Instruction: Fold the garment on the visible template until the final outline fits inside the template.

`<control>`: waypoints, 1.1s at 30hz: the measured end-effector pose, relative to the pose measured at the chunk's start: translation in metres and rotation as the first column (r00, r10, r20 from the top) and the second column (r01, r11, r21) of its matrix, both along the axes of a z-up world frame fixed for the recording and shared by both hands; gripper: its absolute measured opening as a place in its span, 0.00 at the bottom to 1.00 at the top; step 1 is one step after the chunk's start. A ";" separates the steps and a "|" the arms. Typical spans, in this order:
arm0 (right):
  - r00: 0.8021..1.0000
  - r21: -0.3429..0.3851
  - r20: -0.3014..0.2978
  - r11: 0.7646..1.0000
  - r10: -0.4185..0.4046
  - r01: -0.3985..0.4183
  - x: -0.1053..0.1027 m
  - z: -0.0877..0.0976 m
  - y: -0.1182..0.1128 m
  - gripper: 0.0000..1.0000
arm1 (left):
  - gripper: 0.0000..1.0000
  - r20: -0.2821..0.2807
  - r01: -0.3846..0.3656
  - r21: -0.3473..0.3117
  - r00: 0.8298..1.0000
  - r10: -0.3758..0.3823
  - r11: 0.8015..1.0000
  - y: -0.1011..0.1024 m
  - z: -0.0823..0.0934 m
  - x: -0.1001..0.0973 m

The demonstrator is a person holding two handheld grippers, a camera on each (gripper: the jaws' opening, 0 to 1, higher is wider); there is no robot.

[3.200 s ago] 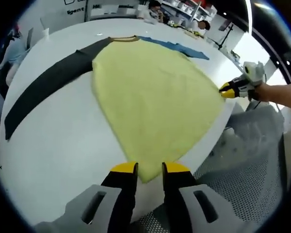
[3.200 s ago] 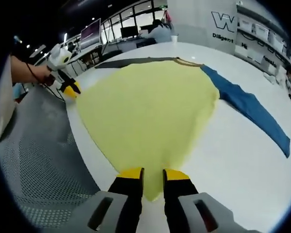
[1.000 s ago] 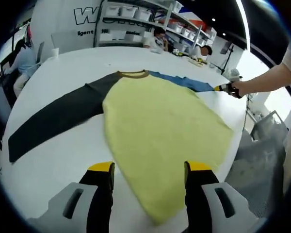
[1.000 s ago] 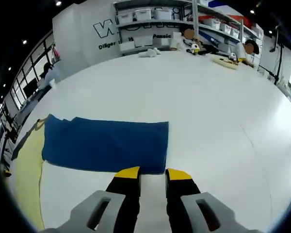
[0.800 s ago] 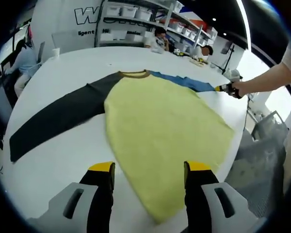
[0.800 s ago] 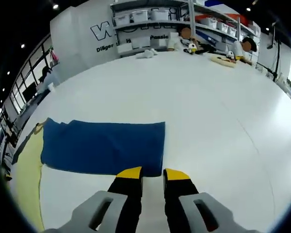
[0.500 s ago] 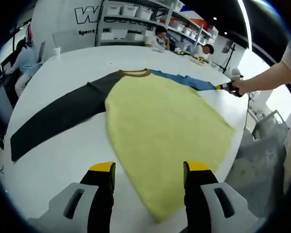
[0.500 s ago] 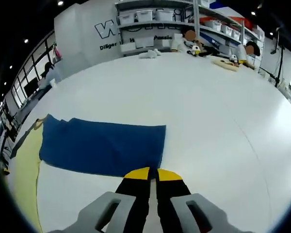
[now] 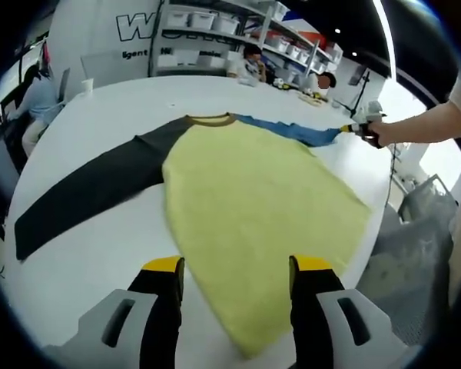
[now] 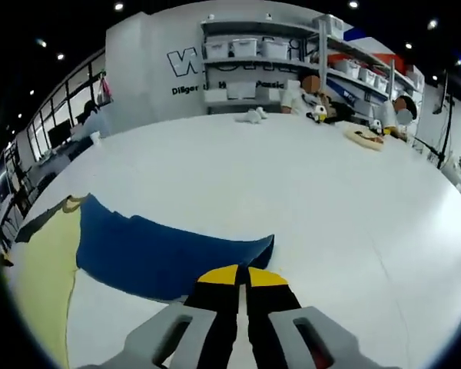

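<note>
A garment lies flat on the white table (image 9: pixel 84 261): yellow body (image 9: pixel 253 192), dark grey sleeve (image 9: pixel 84 192) stretched left, blue sleeve (image 9: pixel 292 131) reaching right. My left gripper (image 9: pixel 237 269) hovers open over the yellow hem corner, one jaw on each side of it. In the right gripper view my right gripper (image 10: pixel 242 270) is shut on the cuff of the blue sleeve (image 10: pixel 161 257), which is raised and sags toward the yellow body (image 10: pixel 42 269). From the left gripper view, the right gripper (image 9: pixel 352 131) is at the far right, held by a hand.
The table's near right edge drops to a grey perforated floor (image 9: pixel 415 254). A white cup (image 9: pixel 88 84) stands at the far left. People sit at the table's far side, and a tan object (image 10: pixel 366 138) and a small white item (image 10: pixel 253 115) lie near them. Shelves line the back wall.
My right gripper went from open beside the blue sleeve's cuff to shut on it, and has lifted the cuff off the table. The left gripper has stayed open over the hem.
</note>
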State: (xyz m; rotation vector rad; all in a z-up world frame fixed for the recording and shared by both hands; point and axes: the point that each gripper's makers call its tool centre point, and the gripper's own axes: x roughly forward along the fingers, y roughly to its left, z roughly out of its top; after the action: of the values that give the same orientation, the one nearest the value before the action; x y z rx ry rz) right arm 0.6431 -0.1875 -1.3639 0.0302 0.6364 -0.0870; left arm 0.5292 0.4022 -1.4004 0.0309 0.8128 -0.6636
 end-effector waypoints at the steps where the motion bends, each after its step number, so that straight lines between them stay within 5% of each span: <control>1: 1.000 -0.009 0.004 1.000 0.015 -0.015 0.003 0.003 0.003 0.00 | 0.60 0.002 0.000 -0.001 1.000 0.000 1.000 0.000 0.001 0.000; 11: 0.981 -0.065 0.081 0.983 0.174 -0.169 0.032 0.041 0.067 0.00 | 0.60 0.019 -0.013 -0.015 1.000 0.013 1.000 0.009 0.004 -0.004; 20: 0.931 -0.083 0.155 0.943 0.332 -0.322 0.059 0.065 0.150 0.00 | 0.60 0.032 -0.024 -0.034 0.999 0.025 0.999 0.014 0.007 -0.008; 33: 0.859 -0.064 0.186 0.878 0.478 -0.474 0.081 0.057 0.271 0.00 | 0.60 0.037 -0.026 -0.032 0.999 0.027 0.999 0.027 0.010 -0.011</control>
State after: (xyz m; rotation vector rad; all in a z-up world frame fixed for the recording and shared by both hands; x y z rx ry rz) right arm 0.7237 0.0838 -1.3072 -0.1348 0.4293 0.3897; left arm 0.5185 0.4293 -1.3904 0.0038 0.7649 -0.6492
